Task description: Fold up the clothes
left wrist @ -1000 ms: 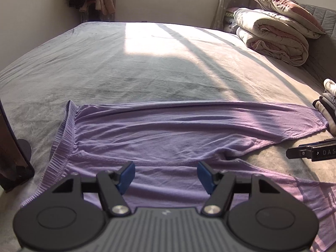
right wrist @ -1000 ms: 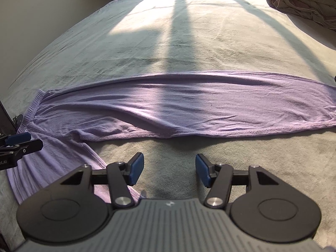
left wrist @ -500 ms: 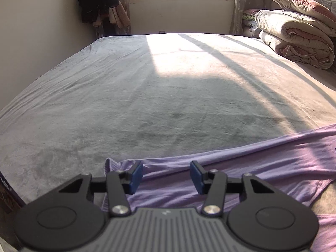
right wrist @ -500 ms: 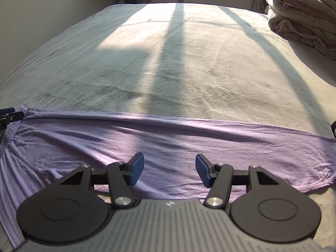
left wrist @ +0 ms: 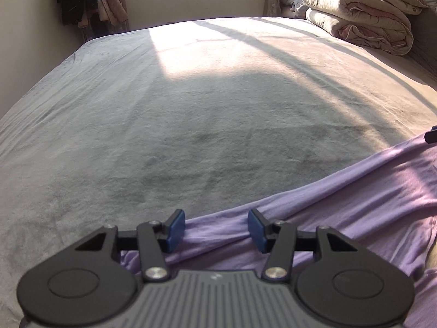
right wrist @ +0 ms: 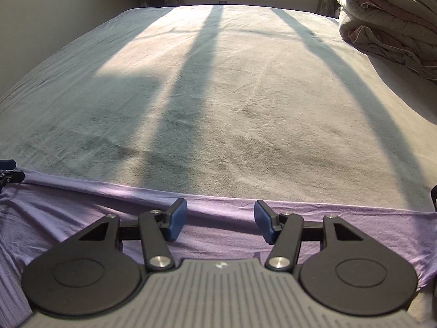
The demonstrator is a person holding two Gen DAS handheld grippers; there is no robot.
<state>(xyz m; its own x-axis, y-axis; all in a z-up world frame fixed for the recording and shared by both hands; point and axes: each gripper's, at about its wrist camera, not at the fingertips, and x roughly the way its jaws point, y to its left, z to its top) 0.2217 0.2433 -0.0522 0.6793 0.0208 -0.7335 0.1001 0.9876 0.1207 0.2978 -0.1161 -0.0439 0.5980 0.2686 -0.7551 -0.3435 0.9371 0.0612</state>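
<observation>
A purple garment [left wrist: 355,191] lies spread flat on the grey bed [left wrist: 218,109], its far edge running across both views. My left gripper [left wrist: 215,227] hovers open over the garment's far left corner, and the cloth edge passes between its blue pads [left wrist: 176,229] without being pinched. Further right along the same far edge [right wrist: 341,213], my right gripper [right wrist: 220,220] also stands open, nothing pressed by its pads. In the right wrist view the left gripper's tip [right wrist: 8,172] shows at the left border. The right gripper's tip [left wrist: 431,136] shows in the left wrist view.
Folded quilts [left wrist: 360,13] are stacked at the bed's far right, also the quilts [right wrist: 390,19] in the right wrist view. Dark clothes [left wrist: 82,0] hang in the far left corner by the window. Sunlit grey bedding [right wrist: 218,82] stretches beyond the garment.
Both grippers moved forward over the garment, from its near part to its far edge. The left one also shifted to the left corner and its jaws narrowed a little.
</observation>
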